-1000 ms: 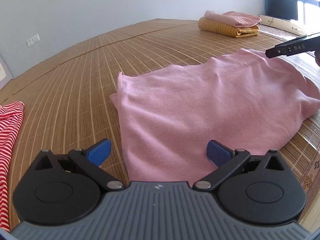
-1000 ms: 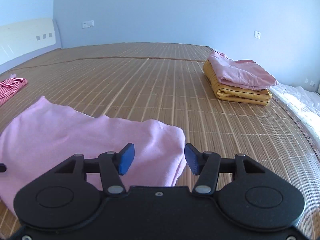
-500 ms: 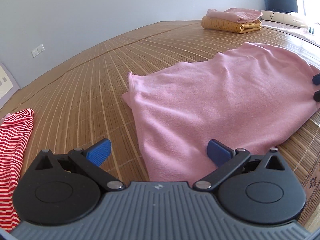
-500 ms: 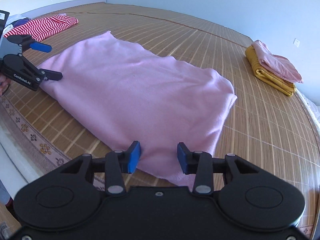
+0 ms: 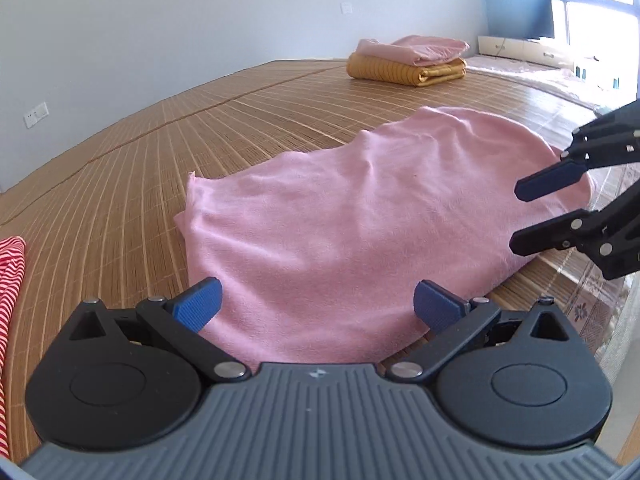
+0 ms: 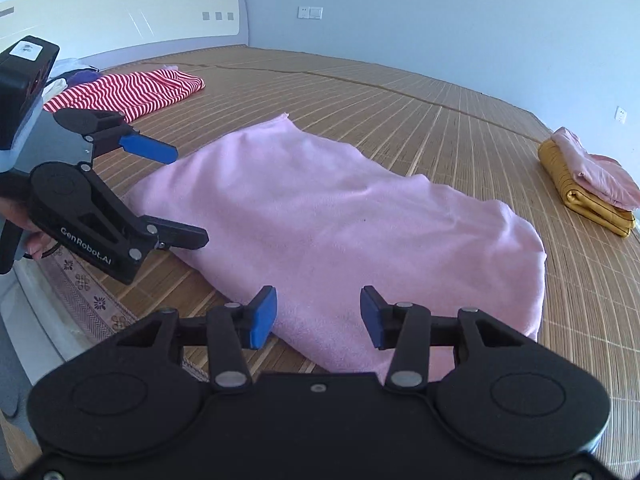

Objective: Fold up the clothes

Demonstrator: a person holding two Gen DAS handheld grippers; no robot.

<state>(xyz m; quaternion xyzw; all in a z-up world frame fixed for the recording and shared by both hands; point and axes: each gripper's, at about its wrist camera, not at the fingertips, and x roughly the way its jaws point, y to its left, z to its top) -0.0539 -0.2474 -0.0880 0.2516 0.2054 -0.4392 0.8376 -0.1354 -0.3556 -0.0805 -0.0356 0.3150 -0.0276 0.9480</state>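
A pink garment (image 5: pixel 360 224) (image 6: pixel 340 220) lies folded flat on a bamboo mat (image 5: pixel 160 152) (image 6: pixel 420 120). My left gripper (image 5: pixel 318 310) (image 6: pixel 188 196) hovers open over the garment's near-left end, nothing between its blue pads. At the garment's near-right end my right gripper (image 6: pixel 318 316) (image 5: pixel 518 216) is open too, holding nothing, with the cloth's front edge just beyond its fingertips. In the right wrist view a hand (image 6: pixel 30 236) grips the left tool's handle.
A red-and-white striped garment (image 6: pixel 132 90) (image 5: pixel 10 276) lies to the far left. A folded stack, pink on yellow (image 5: pixel 408 62) (image 6: pixel 588 184), sits at the far right. The mat's patterned border (image 6: pixel 88 292) runs along the bed's near edge; a headboard (image 6: pixel 120 24) stands left.
Both grippers swung inward to face the pink garment from its two near ends. Each now sees the other. The garment itself has stayed flat and both stay open.
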